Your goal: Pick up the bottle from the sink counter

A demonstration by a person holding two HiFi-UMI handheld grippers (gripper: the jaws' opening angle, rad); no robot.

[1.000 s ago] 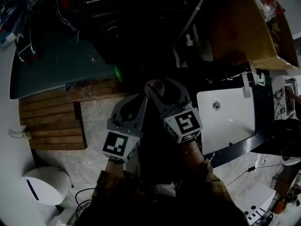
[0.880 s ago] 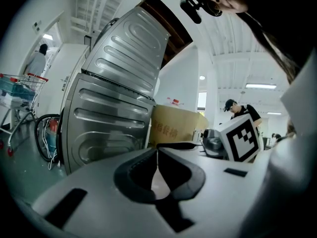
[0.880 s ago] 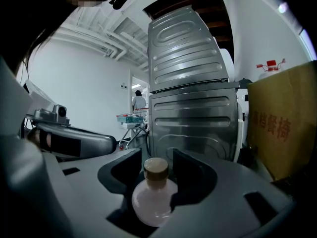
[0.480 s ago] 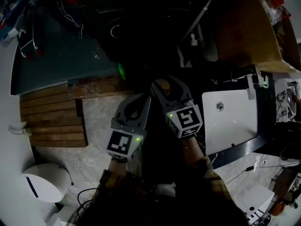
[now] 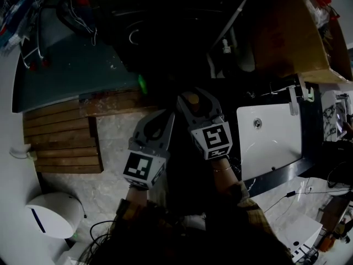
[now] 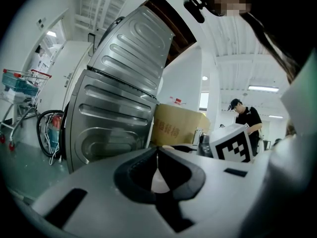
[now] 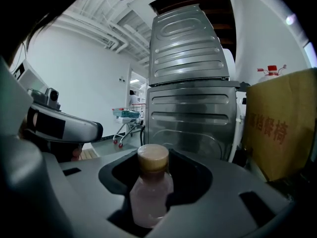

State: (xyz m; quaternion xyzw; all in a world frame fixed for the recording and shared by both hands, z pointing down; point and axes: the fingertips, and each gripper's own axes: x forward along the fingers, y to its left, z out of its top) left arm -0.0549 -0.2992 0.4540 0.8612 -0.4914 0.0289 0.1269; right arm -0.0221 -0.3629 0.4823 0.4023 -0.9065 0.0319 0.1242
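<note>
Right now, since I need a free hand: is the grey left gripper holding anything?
No, the grey left gripper has its fingers touching at the tips, with nothing between them.

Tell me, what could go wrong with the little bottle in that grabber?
The right gripper's jaws have just been closing around the bottle, but whether they press it yet is unclear; lifting too soon could let it slip. It looks smooth and tall, so a loose squeeze might tip it. The shut left gripper sits close beside and could bump it.
</note>
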